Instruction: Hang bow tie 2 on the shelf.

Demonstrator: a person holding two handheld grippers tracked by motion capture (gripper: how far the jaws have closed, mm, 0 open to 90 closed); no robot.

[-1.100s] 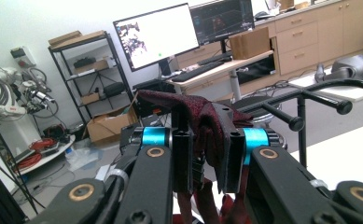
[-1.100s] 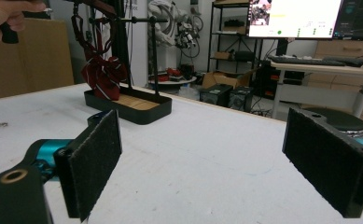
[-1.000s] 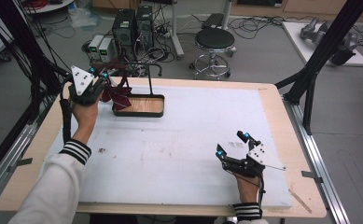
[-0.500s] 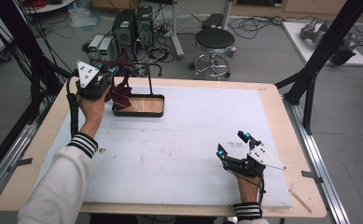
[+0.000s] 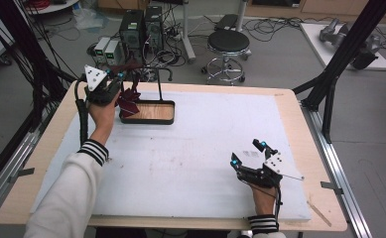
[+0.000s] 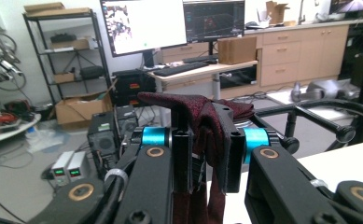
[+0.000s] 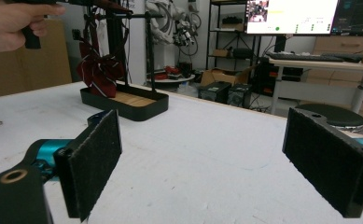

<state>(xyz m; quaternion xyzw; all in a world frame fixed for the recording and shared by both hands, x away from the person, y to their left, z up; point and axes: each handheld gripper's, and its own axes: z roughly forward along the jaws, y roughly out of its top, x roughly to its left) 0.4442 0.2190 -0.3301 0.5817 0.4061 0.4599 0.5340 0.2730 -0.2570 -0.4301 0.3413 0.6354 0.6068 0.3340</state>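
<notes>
A dark red cloth hangs from my left gripper at the table's far left, over the left end of a black stand's wooden-floored tray. In the left gripper view, the jaws of my left gripper are shut on the cloth, which folds over their tips, and the stand's black bar runs to the right. My right gripper rests on the white mat near the front right, open and holding nothing. In the right gripper view, my right gripper faces the stand's tray and the hanging cloth.
The stand's upright post rises from the tray's back edge. A white mat covers most of the wooden table. Beyond the far edge stand a stool and computer boxes. Black frame legs flank the right side.
My left gripper has carried the cloth slightly right and farther back, toward the stand's top bar. The right gripper has stayed still.
</notes>
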